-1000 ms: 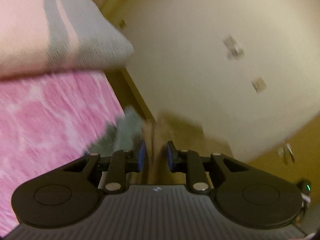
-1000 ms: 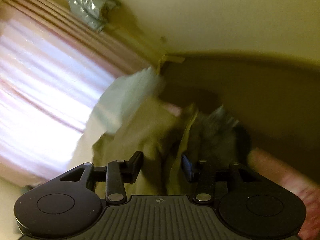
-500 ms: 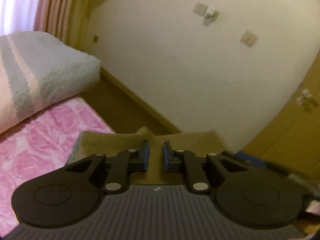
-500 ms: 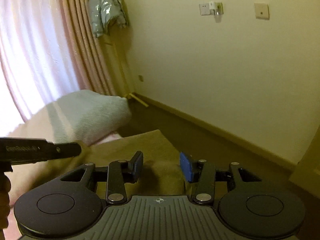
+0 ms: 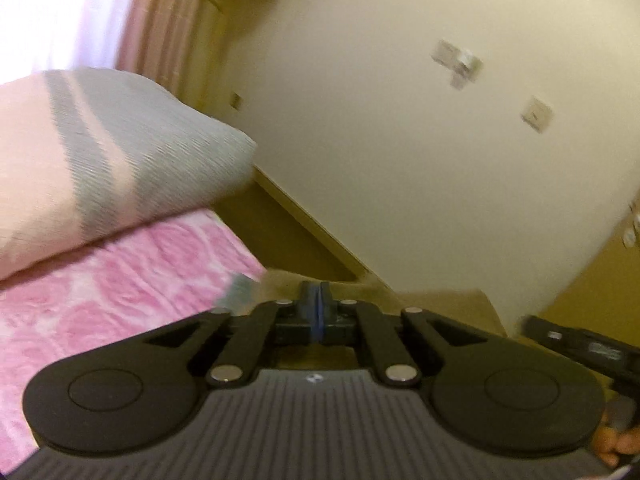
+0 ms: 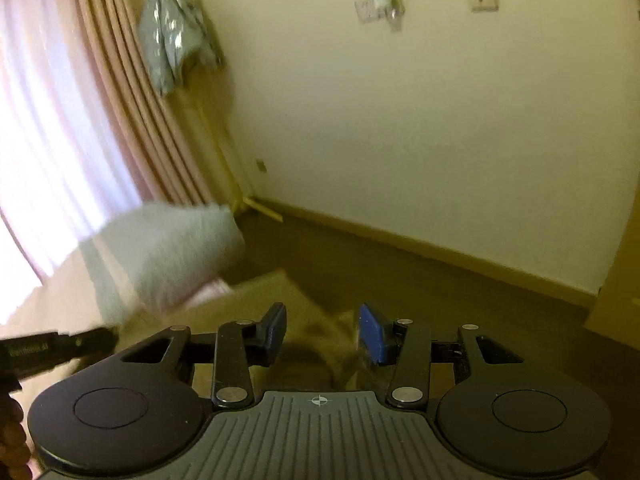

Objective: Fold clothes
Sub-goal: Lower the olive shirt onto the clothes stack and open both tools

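An olive-tan garment [image 5: 440,304] lies on the bed under both grippers; it also shows in the right wrist view [image 6: 256,300]. My left gripper [image 5: 319,312] has its blue pads pressed together over the garment's far edge; whether cloth is pinched between them is hidden. My right gripper [image 6: 322,330] is open, its jaws wide apart just above the garment, with nothing between them. The right gripper's body [image 5: 580,346] shows at the right of the left wrist view, and the left gripper's body [image 6: 52,348] at the left of the right wrist view.
A pink rose-patterned bedspread [image 5: 100,296] covers the bed. A pink and grey striped pillow [image 5: 100,152] lies at its head, also in the right wrist view [image 6: 168,252]. Dark floor [image 6: 420,280], a cream wall, pink curtains [image 6: 80,112] and a hanging silver jacket [image 6: 176,40] lie beyond.
My left gripper's jaws have closed from a small gap to fully together. My right gripper has opened wider. Both views have shifted slightly over the garment.
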### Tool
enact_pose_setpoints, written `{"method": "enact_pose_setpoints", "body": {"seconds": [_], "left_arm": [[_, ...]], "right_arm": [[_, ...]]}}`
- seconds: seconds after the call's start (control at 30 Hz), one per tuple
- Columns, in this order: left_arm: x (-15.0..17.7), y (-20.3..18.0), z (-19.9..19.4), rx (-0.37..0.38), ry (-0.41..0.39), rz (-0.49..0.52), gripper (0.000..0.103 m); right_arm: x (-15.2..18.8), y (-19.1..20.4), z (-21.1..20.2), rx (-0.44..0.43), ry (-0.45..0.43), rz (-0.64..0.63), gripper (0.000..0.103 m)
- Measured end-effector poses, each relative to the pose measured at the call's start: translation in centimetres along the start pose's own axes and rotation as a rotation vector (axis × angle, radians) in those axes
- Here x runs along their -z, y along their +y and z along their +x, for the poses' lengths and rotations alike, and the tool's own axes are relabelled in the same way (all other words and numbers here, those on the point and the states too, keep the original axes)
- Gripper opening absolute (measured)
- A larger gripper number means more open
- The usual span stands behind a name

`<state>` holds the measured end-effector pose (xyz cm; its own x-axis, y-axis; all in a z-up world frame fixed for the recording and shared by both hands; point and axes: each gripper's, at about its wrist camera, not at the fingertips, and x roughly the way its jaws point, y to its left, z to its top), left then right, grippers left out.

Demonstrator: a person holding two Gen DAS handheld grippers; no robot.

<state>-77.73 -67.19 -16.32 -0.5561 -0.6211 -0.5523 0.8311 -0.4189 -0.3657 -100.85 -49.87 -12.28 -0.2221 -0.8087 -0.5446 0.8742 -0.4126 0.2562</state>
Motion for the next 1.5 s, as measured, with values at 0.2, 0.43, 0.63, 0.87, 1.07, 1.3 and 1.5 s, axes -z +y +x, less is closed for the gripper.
{"method": "enact_pose_setpoints", "body": {"seconds": [0.2, 0.43, 0.63, 0.87, 1.07, 1.3, 1.5], "left_arm": [[-0.6, -0.5, -4.3, 0.023, -0.015, 0.007, 0.002], [4.2, -3.9, -6.5, 0.118, 0.116, 0.117, 0.003], [7.3, -4.1, -4.6, 0.012, 0.154, 0.184, 0.004], [6.7, -4.6, -6.4, 0.001, 0.135, 0.168, 0.004], [7.0, -5.3, -7.4, -0.024, 0.146, 0.184, 0.004], [6.4, -6.6, -8.4, -0.058, 0.172, 0.229, 0.005], [6.7, -7.7, -11.6, -0.057, 0.216, 0.26, 0.012]], "right_arm": [[-0.3, 0.7, -4.4, -0.053, -0.002, -0.065, 0.046], [3.6, 2.5, -6.1, -0.139, 0.069, -0.149, 0.045], [6.5, 3.4, -4.0, -0.093, 0.125, -0.255, 0.045], [6.8, 3.0, -4.0, -0.059, 0.141, -0.254, 0.045], [6.7, 3.0, -7.7, -0.097, 0.074, -0.215, 0.045], [8.2, 3.2, -8.4, -0.047, 0.142, -0.18, 0.046], [8.5, 2.9, -12.2, -0.011, 0.162, -0.143, 0.046]]}}
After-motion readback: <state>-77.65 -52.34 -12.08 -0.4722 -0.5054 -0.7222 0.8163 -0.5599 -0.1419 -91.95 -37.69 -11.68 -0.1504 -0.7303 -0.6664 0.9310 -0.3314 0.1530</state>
